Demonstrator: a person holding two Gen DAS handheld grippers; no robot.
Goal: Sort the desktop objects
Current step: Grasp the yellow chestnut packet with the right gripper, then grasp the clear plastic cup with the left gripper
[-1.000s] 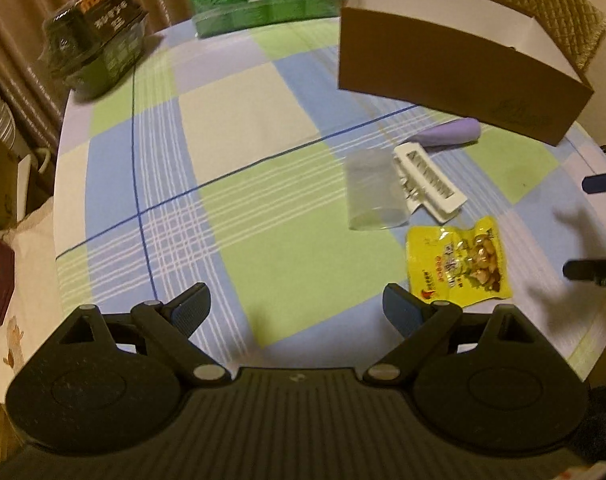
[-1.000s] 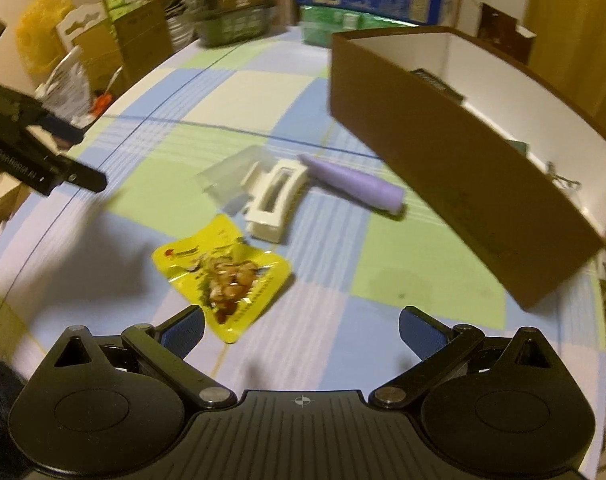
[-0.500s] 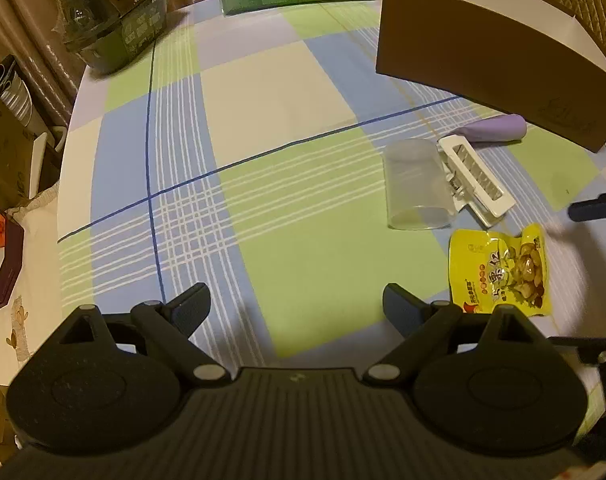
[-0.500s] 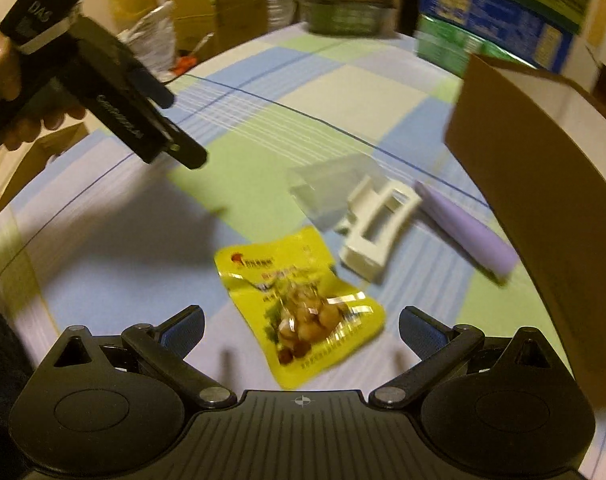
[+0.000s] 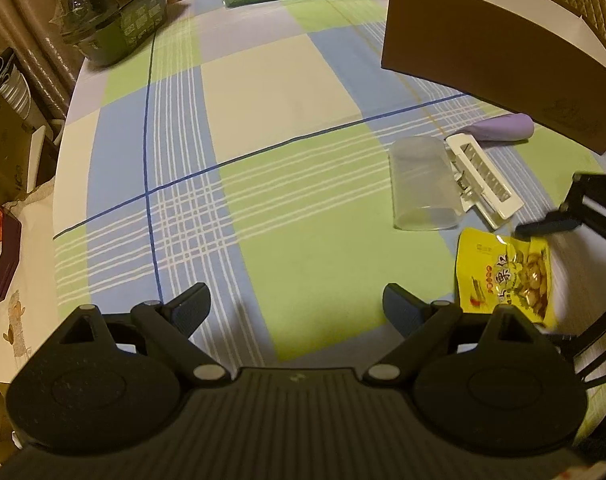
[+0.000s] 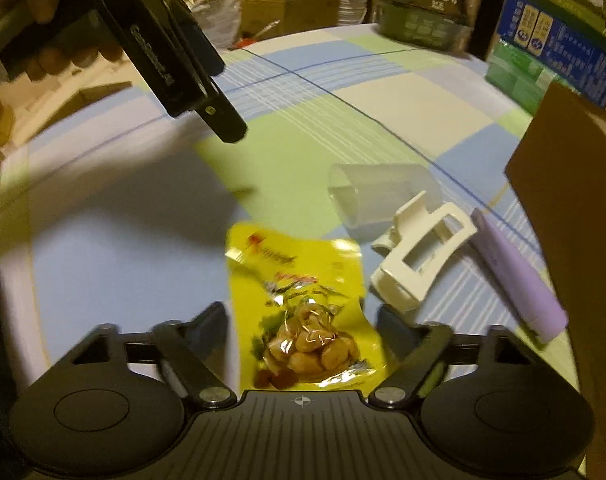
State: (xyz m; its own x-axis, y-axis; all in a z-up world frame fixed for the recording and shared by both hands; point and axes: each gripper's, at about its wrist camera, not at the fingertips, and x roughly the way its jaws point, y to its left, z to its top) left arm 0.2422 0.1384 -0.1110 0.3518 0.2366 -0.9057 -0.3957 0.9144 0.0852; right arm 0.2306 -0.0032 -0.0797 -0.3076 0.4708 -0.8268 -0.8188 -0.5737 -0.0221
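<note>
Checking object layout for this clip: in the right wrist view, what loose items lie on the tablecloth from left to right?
Yellow snack packet → clear plastic cup → white hair claw clip → purple tube → cardboard box.

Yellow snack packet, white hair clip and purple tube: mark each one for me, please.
yellow snack packet [image 6: 303,300], right wrist view, centre of its printed face.
white hair clip [image 6: 421,258], right wrist view, its open frame.
purple tube [image 6: 519,276], right wrist view, middle of its body.

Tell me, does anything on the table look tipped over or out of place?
The clear plastic cup lies on its side on the tablecloth, its rim end against the white hair claw clip. Nothing looks spilled or broken.
</note>
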